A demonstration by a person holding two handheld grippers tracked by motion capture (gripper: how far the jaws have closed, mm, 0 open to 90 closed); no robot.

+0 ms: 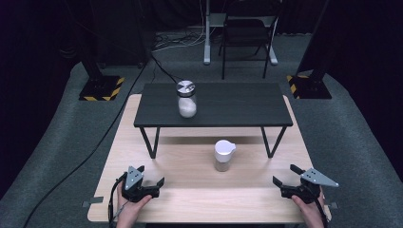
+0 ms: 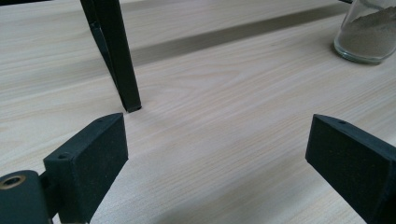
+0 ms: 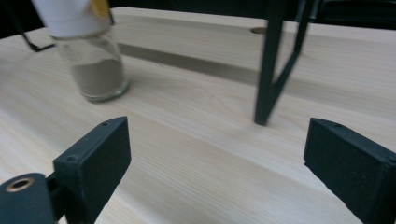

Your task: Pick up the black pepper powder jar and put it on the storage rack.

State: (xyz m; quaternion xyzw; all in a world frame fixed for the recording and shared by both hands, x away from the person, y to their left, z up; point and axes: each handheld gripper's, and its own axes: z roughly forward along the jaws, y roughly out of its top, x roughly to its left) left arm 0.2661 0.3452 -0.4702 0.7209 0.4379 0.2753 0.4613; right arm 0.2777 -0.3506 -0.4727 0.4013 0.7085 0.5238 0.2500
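A glass jar with a white lid (image 1: 224,155) holding brownish powder stands on the wooden table (image 1: 190,199), just in front of a small black shelf (image 1: 228,107). It also appears as the white-lidded jar (image 3: 91,56) at upper left and as the jar (image 2: 369,32) at upper right. A second jar with a metal lid (image 1: 186,99), holding white powder, stands on the shelf's left half. My left gripper (image 1: 151,176) rests open near the table's front left, my right gripper (image 1: 286,174) open at the front right. Both hold nothing.
The shelf's black legs (image 2: 116,60) (image 3: 271,70) stand on the table ahead of each gripper. Beyond the table are a chair (image 1: 246,38), a desk leg (image 1: 207,33), floor cables (image 1: 95,147) and two stands with yellow-black bases (image 1: 102,88).
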